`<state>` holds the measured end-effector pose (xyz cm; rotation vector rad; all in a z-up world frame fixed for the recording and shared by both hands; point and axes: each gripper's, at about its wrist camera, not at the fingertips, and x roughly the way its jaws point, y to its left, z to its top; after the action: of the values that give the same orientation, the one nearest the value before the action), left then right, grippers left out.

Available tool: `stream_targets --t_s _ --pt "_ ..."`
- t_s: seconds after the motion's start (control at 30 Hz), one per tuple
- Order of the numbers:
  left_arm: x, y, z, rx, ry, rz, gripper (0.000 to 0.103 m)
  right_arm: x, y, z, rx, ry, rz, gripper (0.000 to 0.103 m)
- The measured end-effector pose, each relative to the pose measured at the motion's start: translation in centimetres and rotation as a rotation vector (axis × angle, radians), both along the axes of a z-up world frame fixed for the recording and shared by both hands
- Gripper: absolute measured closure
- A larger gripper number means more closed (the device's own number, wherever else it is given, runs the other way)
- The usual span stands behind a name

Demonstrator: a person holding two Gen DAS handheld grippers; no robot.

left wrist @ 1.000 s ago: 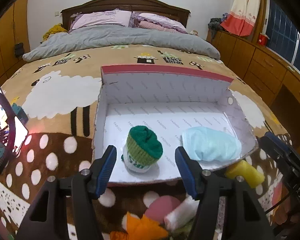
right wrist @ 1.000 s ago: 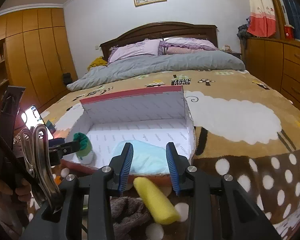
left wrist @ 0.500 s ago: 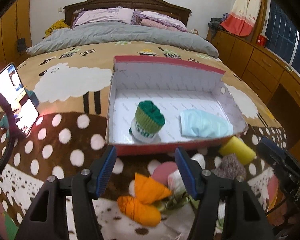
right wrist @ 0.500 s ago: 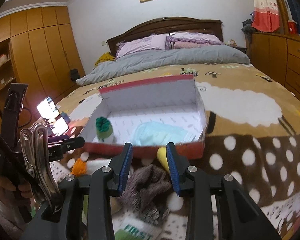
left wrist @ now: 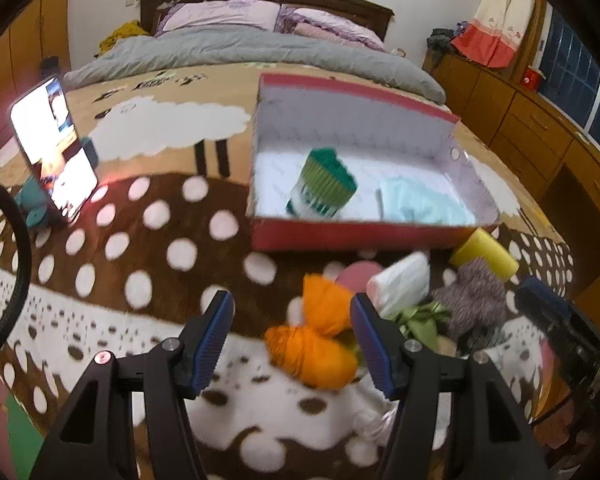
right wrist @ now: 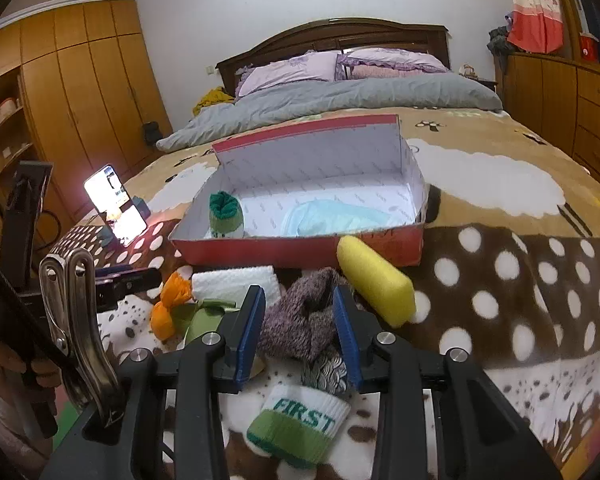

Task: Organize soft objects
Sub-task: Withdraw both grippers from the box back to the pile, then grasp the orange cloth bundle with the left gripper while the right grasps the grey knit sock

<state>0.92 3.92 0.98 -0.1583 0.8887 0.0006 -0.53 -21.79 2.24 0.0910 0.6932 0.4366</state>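
My right tool [right wrist: 298, 330], released, straddles the purple sock [right wrist: 300, 320] on the bed, its long axis running ahead toward the box [right wrist: 300, 250]. My left tool [left wrist: 292, 338], also released, has the orange roll [left wrist: 312, 354] just right of centre.

Reading "FIRST" in green capitals on the white band of a rolled sock [right wrist: 300, 424], lying on the bed just in front of the right camera, green cuff below the lettering. Showing green lettering too on the white part of the green-topped rolled sock [left wrist: 320, 190] standing in the red box [left wrist: 340, 236], but blurring past reading in both views. Carrying a faint repeated print across the box's white lining, too small to make out. Glowing on a propped phone screen [right wrist: 114, 204], nothing legible there.
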Motion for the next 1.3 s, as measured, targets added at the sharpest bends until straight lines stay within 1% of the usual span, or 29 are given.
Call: stream_targets --t_s 0.17,0.23,0.3,0.4,0.47,0.53,0.63,0.77,0.97,1.07,1.13,1.23,1.3 --pt "-0.9 0.6 -0.8 -0.016 0.027 -0.002 0.039 -0.7 0.1 -0.3 -0.003 0.009 0.011 0.066" --pt "-1.0 0.5 -0.9 -0.021 0.022 -0.004 0.039 -0.8 0.1 -0.5 -0.007 0.011 0.012 0.066" --pt "-0.9 0.2 -0.9 -0.028 0.02 -0.02 0.039 -0.8 0.0 -0.6 -0.006 0.018 0.008 0.066" --pt "-0.5 -0.6 -1.3 -0.018 0.029 -0.054 0.039 -0.9 0.0 -0.7 -0.007 0.025 0.011 0.066" --pt "-0.4 -1.1 -1.6 -0.015 0.028 -0.071 0.039 -0.9 -0.1 -0.9 -0.008 0.027 0.009 0.058" --pt "-0.3 -1.4 -1.9 -0.012 0.031 -0.082 0.039 -0.9 -0.1 -1.1 -0.002 0.032 0.011 0.057" --pt "-0.3 -1.5 -2.4 -0.014 0.031 -0.076 0.039 -0.5 0.0 -1.4 -0.009 0.045 0.008 0.057" --pt "0.1 -1.1 -3.3 -0.027 0.06 -0.059 0.039 0.4 0.4 -1.7 -0.001 0.057 0.02 0.057" --pt "0.1 -0.8 -4.1 -0.049 0.059 -0.056 0.04 1.2 1.0 -2.3 -0.003 0.069 0.025 0.057" --pt "0.2 -0.8 -4.4 -0.047 0.061 -0.057 0.043 1.5 1.4 -2.6 -0.013 0.071 0.034 0.057" --pt "0.4 -0.8 -4.7 -0.051 0.069 -0.055 0.047 1.8 1.7 -3.1 -0.02 0.078 0.04 0.057" --pt "0.5 -0.8 -4.7 -0.053 0.065 -0.052 0.049 2.0 1.9 -3.6 -0.025 0.083 0.044 0.057" --pt "0.3 -0.8 -4.6 -0.052 0.054 -0.054 0.051 1.8 1.7 -3.6 -0.019 0.069 0.048 0.063"
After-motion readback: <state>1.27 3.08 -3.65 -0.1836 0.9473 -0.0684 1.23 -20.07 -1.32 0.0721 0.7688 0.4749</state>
